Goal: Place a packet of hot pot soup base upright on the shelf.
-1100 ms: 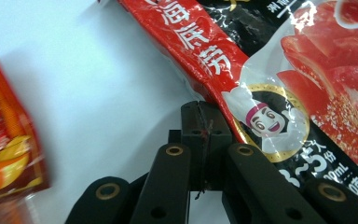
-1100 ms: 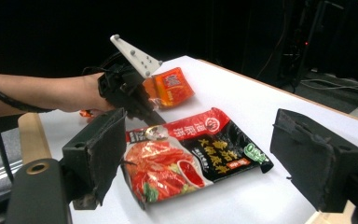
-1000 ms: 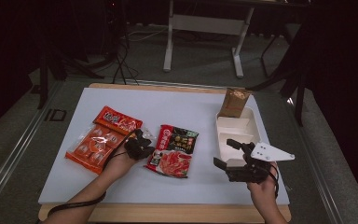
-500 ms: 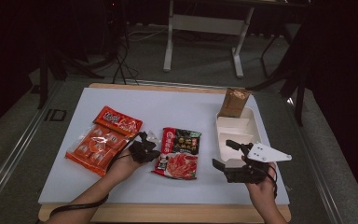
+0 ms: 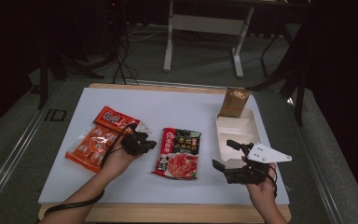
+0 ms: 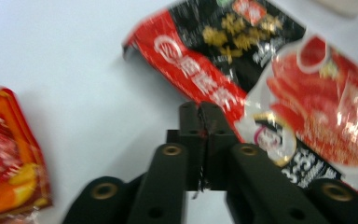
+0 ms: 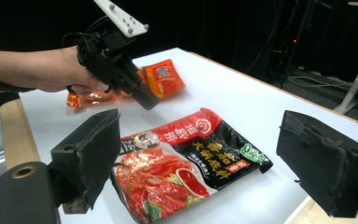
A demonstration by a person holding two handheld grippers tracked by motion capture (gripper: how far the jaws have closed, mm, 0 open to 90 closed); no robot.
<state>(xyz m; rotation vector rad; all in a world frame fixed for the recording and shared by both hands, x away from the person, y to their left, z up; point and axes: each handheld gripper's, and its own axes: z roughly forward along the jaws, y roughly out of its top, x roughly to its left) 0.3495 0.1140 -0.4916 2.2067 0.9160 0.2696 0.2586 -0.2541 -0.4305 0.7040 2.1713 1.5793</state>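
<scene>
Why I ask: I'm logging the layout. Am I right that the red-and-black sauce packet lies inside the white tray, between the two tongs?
Not quite. The red-and-black sauce packet lies flat on the white table sheet, left of the white tray, not inside it. It does lie between the two tongs. The high view shows this.

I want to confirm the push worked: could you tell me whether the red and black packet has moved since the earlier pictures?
Yes. The red and black packet has slid right, toward the white tray.
</scene>
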